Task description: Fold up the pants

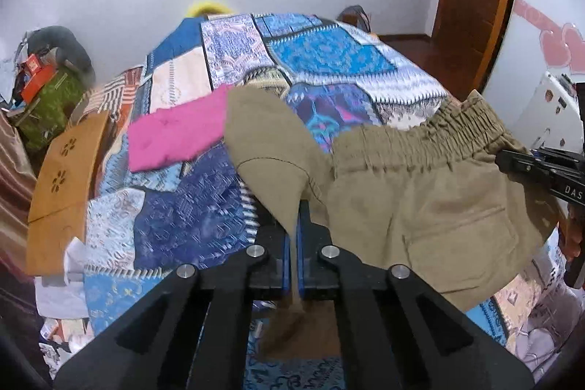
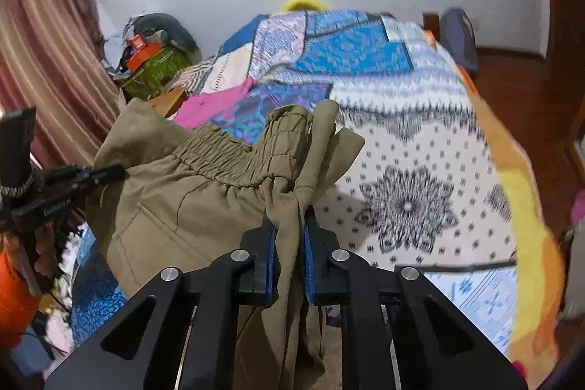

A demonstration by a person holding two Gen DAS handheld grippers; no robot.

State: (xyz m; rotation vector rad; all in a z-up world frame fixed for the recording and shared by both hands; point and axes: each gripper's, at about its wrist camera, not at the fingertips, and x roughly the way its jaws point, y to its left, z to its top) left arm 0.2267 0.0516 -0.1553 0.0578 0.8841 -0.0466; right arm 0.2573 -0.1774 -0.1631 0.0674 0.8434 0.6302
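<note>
Left hand-held gripper clamped on khaki pants, pink cloth just behind; right hand-held gripper pinching bunched waistband. Pants hang over the bed's near edge, probably clear of it.

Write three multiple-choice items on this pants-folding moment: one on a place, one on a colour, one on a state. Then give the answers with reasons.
1. Where does the pink cloth lie?
A. on the patchwork bedspread
B. on the floor
C. in the right gripper

2. What colour are the pants?
A. navy
B. khaki
C. white

3. How is the left gripper?
A. open and apart from the pants
B. shut on the pants
C. out of view

Answers: 1 A, it rests flat on the quilt beyond the pants. 2 B, the fabric is olive-tan in both views. 3 B, fabric is pinched between its blue pads.
</note>
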